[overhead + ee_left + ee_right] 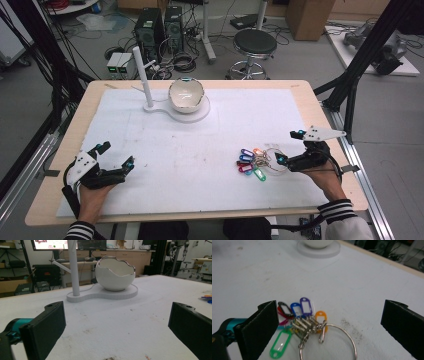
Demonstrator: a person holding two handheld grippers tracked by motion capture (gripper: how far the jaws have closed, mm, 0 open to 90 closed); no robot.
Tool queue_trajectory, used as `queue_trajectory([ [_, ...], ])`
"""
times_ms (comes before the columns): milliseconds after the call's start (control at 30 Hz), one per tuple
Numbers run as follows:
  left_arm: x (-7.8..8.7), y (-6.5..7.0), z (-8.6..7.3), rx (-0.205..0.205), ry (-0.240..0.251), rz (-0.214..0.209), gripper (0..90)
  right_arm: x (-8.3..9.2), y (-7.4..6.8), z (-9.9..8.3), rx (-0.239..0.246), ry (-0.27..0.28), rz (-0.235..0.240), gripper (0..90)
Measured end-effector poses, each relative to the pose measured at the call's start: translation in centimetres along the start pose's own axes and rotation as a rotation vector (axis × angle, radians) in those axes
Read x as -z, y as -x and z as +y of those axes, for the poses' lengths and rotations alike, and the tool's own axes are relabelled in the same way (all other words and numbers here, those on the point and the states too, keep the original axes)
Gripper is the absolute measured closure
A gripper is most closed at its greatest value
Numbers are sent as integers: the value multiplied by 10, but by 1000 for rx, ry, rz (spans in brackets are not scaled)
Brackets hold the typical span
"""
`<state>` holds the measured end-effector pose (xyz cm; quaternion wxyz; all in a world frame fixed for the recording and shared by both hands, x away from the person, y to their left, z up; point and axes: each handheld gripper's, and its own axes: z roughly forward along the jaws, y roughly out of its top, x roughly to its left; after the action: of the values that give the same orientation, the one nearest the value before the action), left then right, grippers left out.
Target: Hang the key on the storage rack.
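A bunch of coloured key tags (252, 162) on a metal ring (274, 156) lies on the white mat at the right. In the right gripper view the tags (305, 306) and the ring (353, 345) lie low between the jaws, which stand wide apart. My right gripper (290, 146) (329, 315) is open just right of the bunch, holding nothing. At the near left my left gripper (116, 155) (116, 330) rests open on the mat, empty. It faces a white eggshell-shaped bowl (186, 95) (115, 275) at the far side.
The bowl sits on a flat white base (200, 114) (125, 293) with an upright white post (141, 75) (73, 267) and a side peg. A white mat (200, 165) covers the wooden table (60, 165). A stool (254, 44) and computer cases stand beyond the far edge.
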<state>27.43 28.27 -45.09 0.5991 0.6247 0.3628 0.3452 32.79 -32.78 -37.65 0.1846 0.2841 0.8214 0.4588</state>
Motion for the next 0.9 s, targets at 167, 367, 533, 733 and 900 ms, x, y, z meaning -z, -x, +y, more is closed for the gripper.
queue_trajectory([
  [167, 0, 0, 0, 0, 0, -1, 17, -5, 0, 2, 74, -132, 66, 10],
  [367, 0, 1, 0, -4, -1, -2, 17, -11, 2, 1, 109, -203, 103, 11],
  [533, 0, 0, 0, -4, -1, 0, 17, -17, -2, 0, 159, -296, 136, 34],
  [733, 0, 1, 0, -2, -1, 0, 17, -25, -4, 0, 210, -384, 155, 57],
  [900, 0, 1, 0, -2, 0, 0, 17, -32, -7, 2, 245, -473, 175, 99],
])
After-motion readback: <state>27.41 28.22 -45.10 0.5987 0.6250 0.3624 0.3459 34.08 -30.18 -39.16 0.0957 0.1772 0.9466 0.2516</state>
